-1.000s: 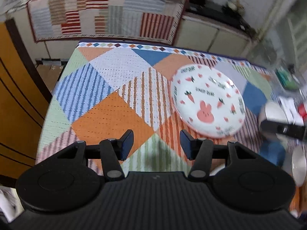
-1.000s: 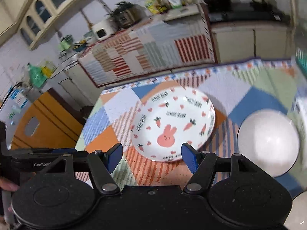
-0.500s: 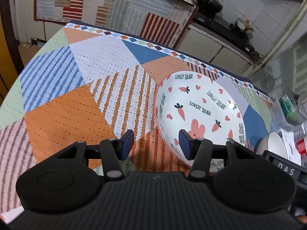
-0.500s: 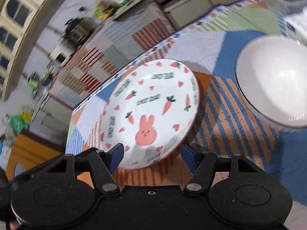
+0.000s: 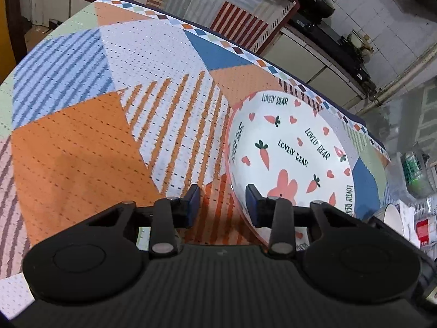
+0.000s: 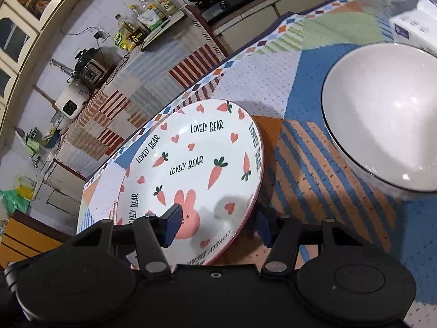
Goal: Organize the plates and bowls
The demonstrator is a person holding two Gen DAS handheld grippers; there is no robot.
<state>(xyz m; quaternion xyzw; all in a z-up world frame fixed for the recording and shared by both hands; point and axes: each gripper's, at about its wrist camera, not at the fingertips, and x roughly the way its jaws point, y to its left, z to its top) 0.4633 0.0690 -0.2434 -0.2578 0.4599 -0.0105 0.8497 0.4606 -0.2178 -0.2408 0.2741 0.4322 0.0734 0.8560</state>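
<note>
A white plate with a pink rabbit, carrots and "LOVELY BEAR" lettering [image 5: 289, 147] [image 6: 196, 164] lies on the patchwork tablecloth. My left gripper [image 5: 222, 205] is open and straddles the plate's near left rim, its right fingertip over the plate. My right gripper [image 6: 215, 222] is open and straddles the plate's near right rim, one fingertip over the plate and one outside it. A plain white bowl [image 6: 387, 114] stands to the plate's right; its edge also shows in the left wrist view [image 5: 393, 216].
The tablecloth [image 5: 90, 125] covers the table to the plate's left. A clear container with green contents [image 5: 415, 172] and white packets [image 6: 412, 24] stand at the table's right. A cloth-covered counter [image 6: 131, 93] with appliances and bottles stands behind.
Both grippers have moved forward and lower toward the plate. Each now has its jaws either side of the plate's rim, left and right. Both stay open.
</note>
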